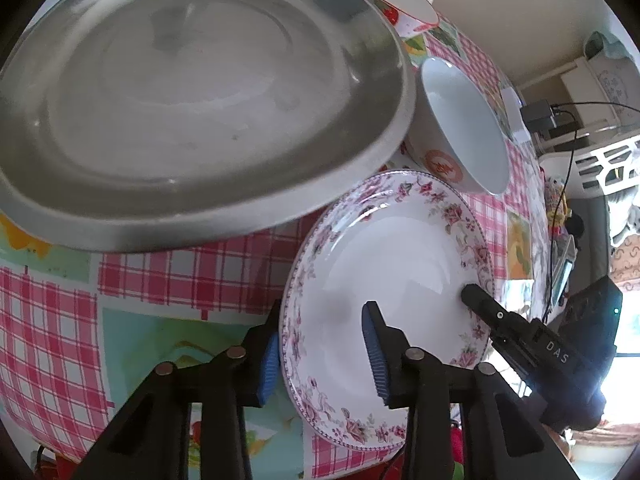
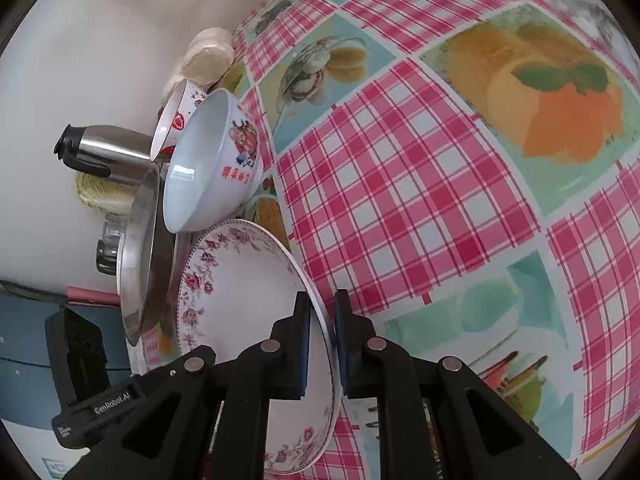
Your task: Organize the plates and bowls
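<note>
A white plate with a pink floral rim (image 1: 392, 264) lies on the checked tablecloth (image 1: 168, 276). My left gripper (image 1: 323, 308) straddles its near-left rim; the jaws stand apart, with a gap between the inner blue pad and the plate, so it is open. My right gripper (image 2: 322, 300) is shut on the opposite rim of the floral plate (image 2: 240, 300). One of its fingers (image 1: 480, 304) shows on that rim in the left wrist view. A large steel plate (image 1: 192, 112) sits behind, its rim overlapping the floral plate's far edge. A white bowl with a red motif (image 1: 460, 128) stands beside it.
A second bowl with strawberry print (image 2: 176, 116) sits behind the white bowl (image 2: 208, 168), next to a steel flask (image 2: 100, 148) and the steel plate (image 2: 140, 264). The tablecloth (image 2: 400, 200) stretches to the right. Cables and boxes (image 1: 544, 116) lie beyond the table edge.
</note>
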Demonstrator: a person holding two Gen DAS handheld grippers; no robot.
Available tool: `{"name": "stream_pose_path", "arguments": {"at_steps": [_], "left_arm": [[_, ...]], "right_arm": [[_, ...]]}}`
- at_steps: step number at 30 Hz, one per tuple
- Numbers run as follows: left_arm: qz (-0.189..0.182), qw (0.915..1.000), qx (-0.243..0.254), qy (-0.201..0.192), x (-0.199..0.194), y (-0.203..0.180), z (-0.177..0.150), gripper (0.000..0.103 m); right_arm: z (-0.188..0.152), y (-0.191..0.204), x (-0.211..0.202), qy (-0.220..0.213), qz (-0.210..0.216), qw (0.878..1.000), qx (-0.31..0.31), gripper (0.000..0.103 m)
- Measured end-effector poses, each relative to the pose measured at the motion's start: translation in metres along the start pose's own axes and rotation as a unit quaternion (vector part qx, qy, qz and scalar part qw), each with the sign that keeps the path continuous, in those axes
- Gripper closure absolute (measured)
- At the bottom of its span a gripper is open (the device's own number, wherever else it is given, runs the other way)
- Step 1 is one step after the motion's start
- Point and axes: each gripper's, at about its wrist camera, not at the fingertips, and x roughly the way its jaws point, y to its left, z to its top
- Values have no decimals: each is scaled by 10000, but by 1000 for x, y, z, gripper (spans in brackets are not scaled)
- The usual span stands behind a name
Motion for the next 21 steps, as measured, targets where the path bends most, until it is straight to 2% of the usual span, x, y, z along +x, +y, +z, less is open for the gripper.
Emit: {"name": "stream_pose_path", "arguments": {"at_steps": [5, 12, 21], "left_arm": [[143, 9999, -41, -37, -8, 13, -3, 83], [66, 9999, 79, 48, -4, 6, 0, 84], [-30, 9994, 337, -87, -20, 1, 1, 84]], "right_arm": [[0, 0, 3, -14, 31, 10000, 34, 90], [2, 8, -2, -123, -34, 9999, 14, 90], [-4, 14, -23, -258, 34, 9995, -194, 90]]}}
